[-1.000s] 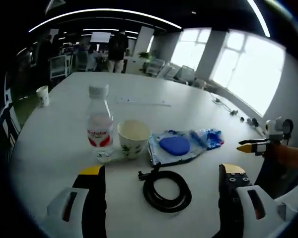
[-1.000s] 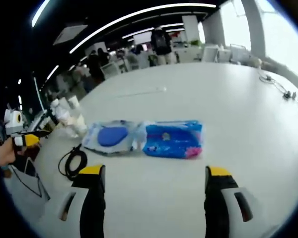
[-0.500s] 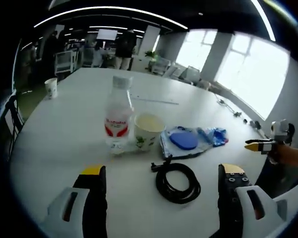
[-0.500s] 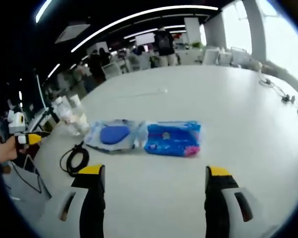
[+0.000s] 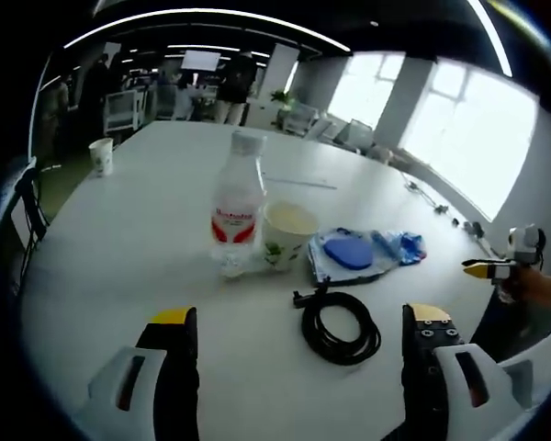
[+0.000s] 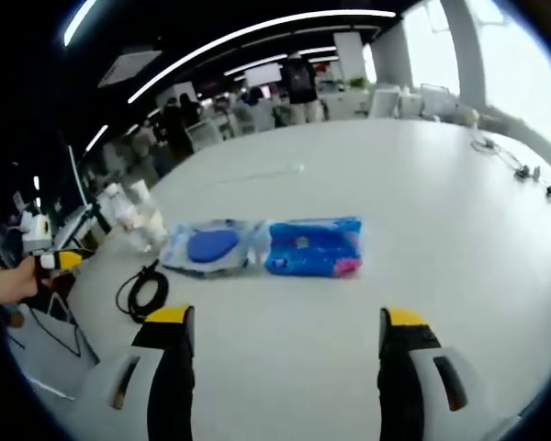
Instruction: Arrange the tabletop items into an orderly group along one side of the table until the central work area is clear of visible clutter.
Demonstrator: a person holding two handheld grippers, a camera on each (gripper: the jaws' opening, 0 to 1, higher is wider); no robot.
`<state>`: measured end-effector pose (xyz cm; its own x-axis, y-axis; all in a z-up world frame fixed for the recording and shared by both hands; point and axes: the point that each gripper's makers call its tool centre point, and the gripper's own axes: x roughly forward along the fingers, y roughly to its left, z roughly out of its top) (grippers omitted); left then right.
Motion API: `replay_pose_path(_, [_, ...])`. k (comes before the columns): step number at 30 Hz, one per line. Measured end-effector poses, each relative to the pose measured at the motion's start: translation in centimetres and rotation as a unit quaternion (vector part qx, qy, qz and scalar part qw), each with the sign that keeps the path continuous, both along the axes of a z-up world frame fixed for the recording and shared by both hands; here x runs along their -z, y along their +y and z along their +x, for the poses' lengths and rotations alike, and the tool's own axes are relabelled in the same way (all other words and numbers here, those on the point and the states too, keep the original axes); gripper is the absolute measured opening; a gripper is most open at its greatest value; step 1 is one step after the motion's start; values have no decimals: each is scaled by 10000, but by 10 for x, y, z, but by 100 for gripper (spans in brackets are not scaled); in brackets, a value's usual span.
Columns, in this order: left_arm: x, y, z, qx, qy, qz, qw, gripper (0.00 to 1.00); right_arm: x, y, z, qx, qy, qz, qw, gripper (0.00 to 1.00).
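My jaws on both sides gape empty over a smooth white bench (image 5: 119, 239) in a windowed office; clear bottle (image 5: 236, 207), paper cup (image 5: 287, 233), coiled black cable (image 5: 341, 326), blue packets (image 6: 312, 246) clustered mid-bench.

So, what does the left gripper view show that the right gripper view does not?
Left gripper view: a lone paper cup far off near the table's edge, and the right gripper, held in a hand at the right.

Right gripper view: the left gripper, held at the left, and the full face of the blue packet.

Both: the white table, the water bottle with a second cup beside it, the clear bag with a blue pad, the coiled black cable, and each view's own jaws, wide apart.
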<state>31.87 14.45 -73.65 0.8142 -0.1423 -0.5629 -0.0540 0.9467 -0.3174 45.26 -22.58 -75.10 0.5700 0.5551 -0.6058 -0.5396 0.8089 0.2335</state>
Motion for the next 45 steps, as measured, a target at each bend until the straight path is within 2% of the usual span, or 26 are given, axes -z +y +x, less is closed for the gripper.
replay_pose_path(8, [3, 1, -4, -66, 48, -56, 10000, 89, 5, -4, -3, 33, 65, -3, 10000, 80])
replay_pose_path(25, [8, -4, -2, -64, 134, -121, 9998, 86, 2, 6, -1, -78, 53, 33, 10000, 78])
replay_pose_path(33, [16, -11, -1, -3, 224, -145, 9996, 85, 6, 32, -9, -293, 130, 136, 9994, 76])
replay_pose_path(37, [21, -13, -2, 28, 298, -151, 9994, 84, 7, 44, -13, -431, 190, 193, 9987, 71])
replay_pose_path(45, [28, -19, 0, 23, 390, -213, 9990, 82, 9, 73, -19, -674, 252, 291, 9970, 70])
